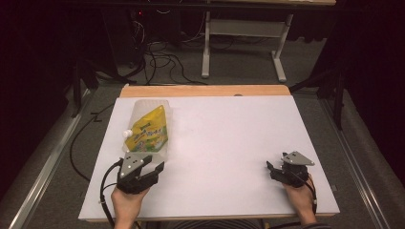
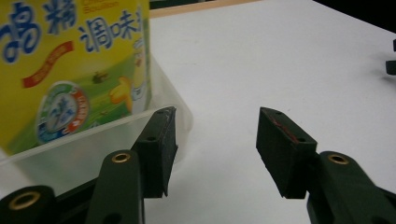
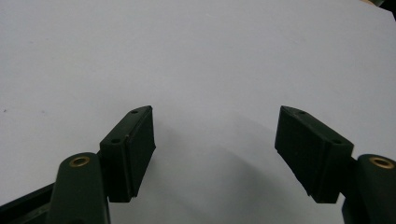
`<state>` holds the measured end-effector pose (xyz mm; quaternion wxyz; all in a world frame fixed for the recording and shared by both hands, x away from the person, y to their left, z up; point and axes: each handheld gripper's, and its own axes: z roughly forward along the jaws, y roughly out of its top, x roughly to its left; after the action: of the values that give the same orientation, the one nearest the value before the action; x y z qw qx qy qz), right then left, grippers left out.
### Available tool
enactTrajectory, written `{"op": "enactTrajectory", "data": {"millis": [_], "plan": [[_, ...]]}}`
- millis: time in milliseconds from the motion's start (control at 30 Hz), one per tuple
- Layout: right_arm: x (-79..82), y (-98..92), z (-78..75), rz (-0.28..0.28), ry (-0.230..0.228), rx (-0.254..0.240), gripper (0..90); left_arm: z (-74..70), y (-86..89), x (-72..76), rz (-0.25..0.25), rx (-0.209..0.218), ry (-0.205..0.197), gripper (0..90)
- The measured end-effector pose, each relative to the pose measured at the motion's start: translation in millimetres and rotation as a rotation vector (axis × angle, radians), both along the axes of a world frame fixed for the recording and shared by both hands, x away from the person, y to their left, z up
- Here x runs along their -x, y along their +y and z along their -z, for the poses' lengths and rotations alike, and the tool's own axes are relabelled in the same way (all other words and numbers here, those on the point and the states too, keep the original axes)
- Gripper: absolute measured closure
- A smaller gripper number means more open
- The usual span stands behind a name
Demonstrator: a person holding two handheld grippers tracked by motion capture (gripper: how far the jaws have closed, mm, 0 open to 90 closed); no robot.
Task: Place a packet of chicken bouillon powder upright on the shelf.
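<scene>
Nearest the lens in the high view, two forearms come in from the bottom edge. At lower left, the left gripper (image 1: 152, 163) sits just below a clear plastic tray (image 1: 138, 107), its jaws spread and holding nothing. Inside the tray lies a yellow pouch (image 1: 150, 130) with a white cap pointing toward the left of the frame. At lower right, the right gripper (image 1: 271, 168) rests on the white table (image 1: 229, 138), well apart from the tray.

Looking along the left gripper (image 2: 215, 122) in its own view, both black jaws rise from the bottom and stand wide apart with bare table between them. One jaw is right beside the tray (image 2: 180, 100) wall at centre left (whether it touches, I cannot tell). The pouch (image 2: 70, 70) takes up the upper left, printed with blue characters.

From the right gripper view, the right gripper (image 3: 217, 119) has its jaws gaping over plain white tabletop, gripping nothing.
</scene>
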<state>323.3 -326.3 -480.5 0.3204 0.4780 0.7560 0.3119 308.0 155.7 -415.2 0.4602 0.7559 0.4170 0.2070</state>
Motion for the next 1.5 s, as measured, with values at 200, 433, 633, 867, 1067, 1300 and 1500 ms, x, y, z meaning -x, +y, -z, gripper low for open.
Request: {"op": "enactTrajectory", "data": {"millis": [200,433,633,867,1067,1300,1500], "plan": [[0.0,0.1,0.0,0.000,0.002,0.001,29.3,1.2,-14.6,-4.6,0.035,-0.003,-0.002,48.0],[0.0,0.0,0.0,0.000,0.002,0.001,29.3,2.3,-29.3,-8.0,0.057,-0.003,-0.007,48.1],[-0.1,0.2,0.0,0.001,0.003,0.001,29.3,4.4,-38.3,-10.2,0.079,-0.004,-0.005,48.1],[-0.2,0.3,0.1,0.001,0.004,0.002,29.3,7.2,-53.3,-15.0,0.113,-0.002,0.002,48.0],[-0.2,0.2,0.0,0.000,0.004,0.002,29.3,10.6,-65.0,-19.5,0.130,-0.005,0.006,47.9],[0.2,-0.9,-0.3,0.000,0.001,-0.009,30.3,16.4,-75.2,-26.4,0.137,0.005,0.009,47.7],[1.9,-3.7,-1.2,-0.006,-0.013,-0.041,30.9,21.6,-84.7,-32.0,0.146,0.001,-0.002,47.6]]}}
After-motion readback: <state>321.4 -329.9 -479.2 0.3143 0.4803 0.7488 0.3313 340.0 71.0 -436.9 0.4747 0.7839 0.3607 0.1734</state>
